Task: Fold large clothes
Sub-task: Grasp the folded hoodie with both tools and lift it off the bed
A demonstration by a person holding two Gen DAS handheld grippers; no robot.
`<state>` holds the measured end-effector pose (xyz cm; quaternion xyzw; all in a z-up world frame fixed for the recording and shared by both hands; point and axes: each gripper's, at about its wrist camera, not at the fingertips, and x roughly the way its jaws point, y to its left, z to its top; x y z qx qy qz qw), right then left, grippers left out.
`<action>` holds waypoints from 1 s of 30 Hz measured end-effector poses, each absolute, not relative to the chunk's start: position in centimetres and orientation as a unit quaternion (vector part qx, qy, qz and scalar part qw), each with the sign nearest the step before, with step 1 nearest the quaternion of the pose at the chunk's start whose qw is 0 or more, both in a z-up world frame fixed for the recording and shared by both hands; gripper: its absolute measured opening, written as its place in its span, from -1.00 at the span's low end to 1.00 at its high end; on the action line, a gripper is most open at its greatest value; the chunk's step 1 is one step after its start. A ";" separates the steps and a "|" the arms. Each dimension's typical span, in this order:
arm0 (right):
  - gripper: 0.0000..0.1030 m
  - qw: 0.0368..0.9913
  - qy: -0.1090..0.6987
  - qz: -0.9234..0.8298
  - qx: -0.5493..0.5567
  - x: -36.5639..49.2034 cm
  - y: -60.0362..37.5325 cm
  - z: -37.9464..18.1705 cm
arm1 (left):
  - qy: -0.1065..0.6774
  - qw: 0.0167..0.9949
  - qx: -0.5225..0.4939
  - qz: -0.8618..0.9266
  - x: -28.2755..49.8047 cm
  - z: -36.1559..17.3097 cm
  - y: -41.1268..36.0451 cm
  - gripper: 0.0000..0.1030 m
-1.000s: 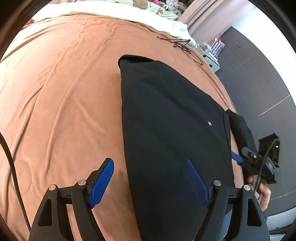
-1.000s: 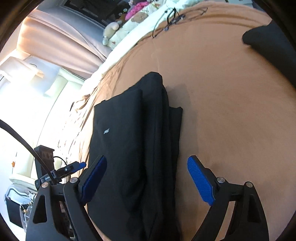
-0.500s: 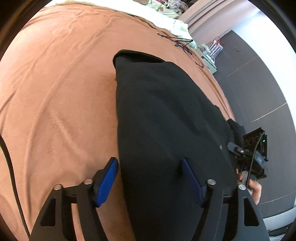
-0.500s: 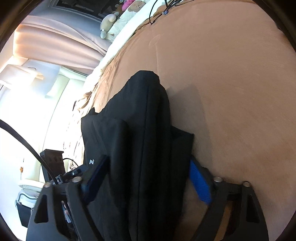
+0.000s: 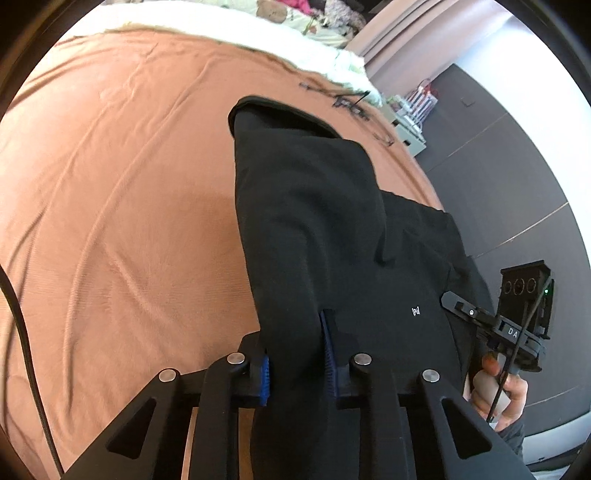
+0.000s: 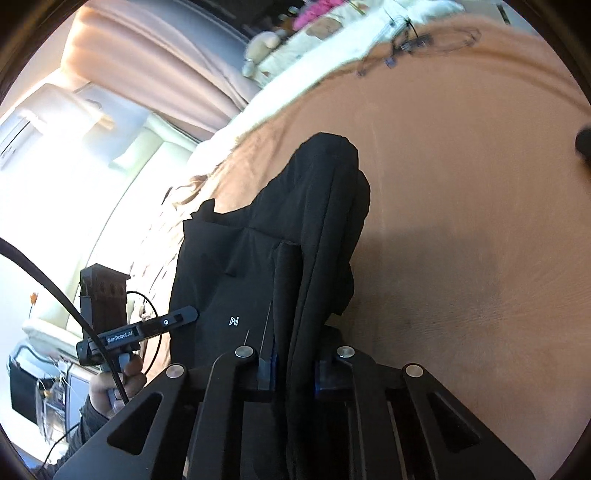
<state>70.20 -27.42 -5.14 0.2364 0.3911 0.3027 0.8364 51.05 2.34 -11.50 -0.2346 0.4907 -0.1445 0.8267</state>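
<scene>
Nearest, the left gripper [image 5: 295, 354] is clamped on the near left edge of the black garment [image 5: 332, 229], a thick bunch of cloth pinched between its blue pads [image 5: 263, 380]; in the right wrist view the right gripper [image 6: 293, 363] likewise pinches the near right edge, several layers running up from between its fingers. Just beyond both sets of fingers the near end of the garment rises off the orange bedspread [image 5: 122, 206], a small white logo [image 5: 416, 311] showing between the two grips; farther ahead the cloth slopes down, and its far end rests on the bedspread. Beyond that lie a tangle of black cable [image 5: 347, 101] and a pale blanket [image 5: 236, 22] at the head.

The step appears to be carrying the near end forward over the far end; to do it well, I would keep both grips level and equally spaced so the held edge stays taut, move them together, lay the edge square on the far end, and release only once the cloth rests.
</scene>
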 end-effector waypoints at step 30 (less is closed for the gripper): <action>-0.81 0.910 0.252 0.270 0.187 41.5 -39.2 12.2 | 0.367 0.874 -0.214 -0.237 35.5 11.3 -11.1 -0.60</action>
